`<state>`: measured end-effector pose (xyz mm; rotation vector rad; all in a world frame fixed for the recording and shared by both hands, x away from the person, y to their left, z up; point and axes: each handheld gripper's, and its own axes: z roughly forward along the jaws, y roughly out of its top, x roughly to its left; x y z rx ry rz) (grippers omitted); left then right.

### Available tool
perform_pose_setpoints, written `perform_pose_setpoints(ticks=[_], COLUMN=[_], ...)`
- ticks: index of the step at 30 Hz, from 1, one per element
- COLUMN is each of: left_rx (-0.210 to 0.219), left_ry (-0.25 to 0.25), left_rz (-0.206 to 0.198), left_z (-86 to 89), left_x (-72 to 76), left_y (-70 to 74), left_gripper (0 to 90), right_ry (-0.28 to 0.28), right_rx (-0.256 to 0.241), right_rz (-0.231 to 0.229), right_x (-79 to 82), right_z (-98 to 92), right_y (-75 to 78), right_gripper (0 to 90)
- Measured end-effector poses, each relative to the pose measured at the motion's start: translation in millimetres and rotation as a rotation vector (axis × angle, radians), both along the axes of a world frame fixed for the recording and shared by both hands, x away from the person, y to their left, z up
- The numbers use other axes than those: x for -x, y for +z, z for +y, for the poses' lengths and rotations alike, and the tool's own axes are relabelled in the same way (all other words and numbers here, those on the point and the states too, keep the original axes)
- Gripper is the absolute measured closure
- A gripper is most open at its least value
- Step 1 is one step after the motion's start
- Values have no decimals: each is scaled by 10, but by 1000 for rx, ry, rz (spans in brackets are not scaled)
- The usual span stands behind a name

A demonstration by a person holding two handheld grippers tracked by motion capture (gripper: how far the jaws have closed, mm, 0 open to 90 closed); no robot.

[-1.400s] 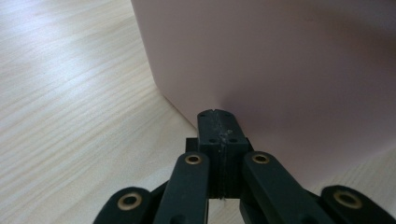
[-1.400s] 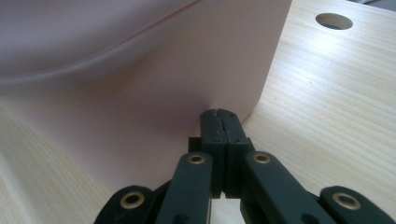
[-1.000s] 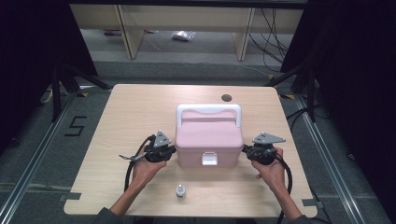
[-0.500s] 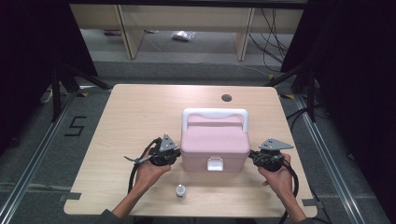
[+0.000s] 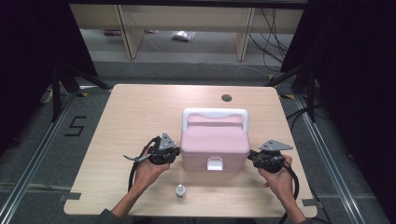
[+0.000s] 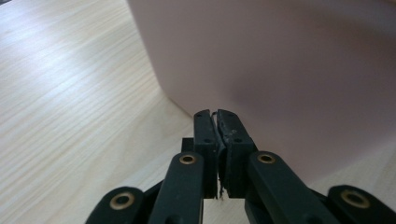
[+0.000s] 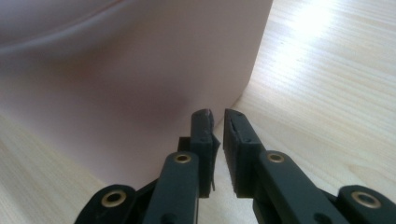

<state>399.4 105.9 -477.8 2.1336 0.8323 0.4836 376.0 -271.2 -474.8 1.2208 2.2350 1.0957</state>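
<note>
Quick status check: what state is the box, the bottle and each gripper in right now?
Box: lid shut, latch down, handle folded flat, upright on the table.
Bottle: upright, capped, apart from the box.
Left gripper: jaws shut on nothing, at the box's left side.
Right gripper: jaws nearly shut, holding nothing, at the box's right side.

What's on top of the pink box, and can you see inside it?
A white carrying handle lies on the lid of the pink plastic box. The lid is shut, its white front latch down, so the contents are hidden.
</note>
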Motion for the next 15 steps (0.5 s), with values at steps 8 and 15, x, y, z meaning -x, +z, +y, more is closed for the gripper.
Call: perform_pose_setpoints(ticks=[8,15], left_rx=[3,-14], left_ry=[-26,-39], left_rz=[21,31], left_z=[145,225], left_x=[-94,-194], left_y=[122,303], left_gripper=[785,679], right_ry=[4,-8], right_rx=[-16,4], right_rz=[2,-23], right_x=[90,157], right_z=[-89,-176], right_y=[1,-22], right_gripper=[737,674])
